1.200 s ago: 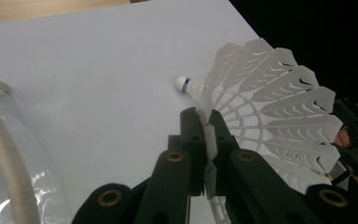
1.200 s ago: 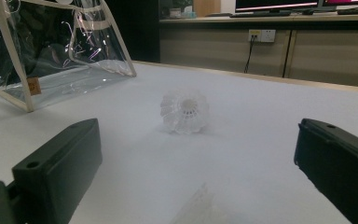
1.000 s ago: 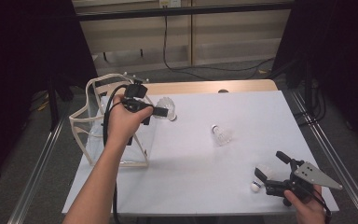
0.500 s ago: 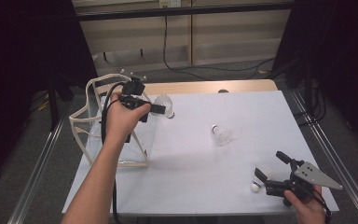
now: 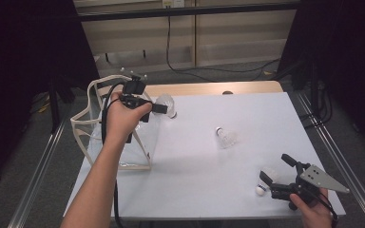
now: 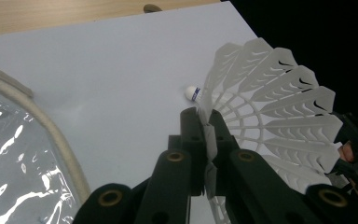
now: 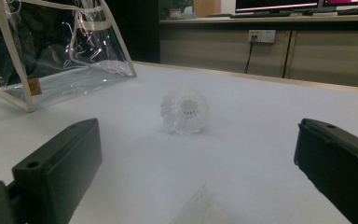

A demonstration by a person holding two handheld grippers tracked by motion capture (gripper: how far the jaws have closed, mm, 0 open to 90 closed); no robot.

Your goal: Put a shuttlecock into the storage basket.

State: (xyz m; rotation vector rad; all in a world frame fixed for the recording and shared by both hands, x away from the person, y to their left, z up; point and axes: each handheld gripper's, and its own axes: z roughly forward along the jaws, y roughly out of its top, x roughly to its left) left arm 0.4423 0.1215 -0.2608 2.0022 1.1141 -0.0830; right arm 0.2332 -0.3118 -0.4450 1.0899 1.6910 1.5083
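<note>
Held shuttlecock (image 6: 270,107) pinched by one feather edge between the shut jaws of the left gripper (image 5: 159,108), cork end pointing away, skirt fanned toward three o'clock in the left gripper view. Gripped by the rim, likely because the skirt was too wide to span. Hung just beside the clear bag (image 5: 119,142), at the bag's two o'clock in the high view, probably for dropping in through the open top. Second shuttlecock (image 5: 225,137) lay mid-table (image 5: 266,114), well apart at four o'clock from the first. Third shuttlecock (image 5: 266,180) sat by the right gripper (image 5: 278,178), at five o'clock on the table. Jaws there spread wide, closed on nothing, seemingly lined up to take the next one.
</note>
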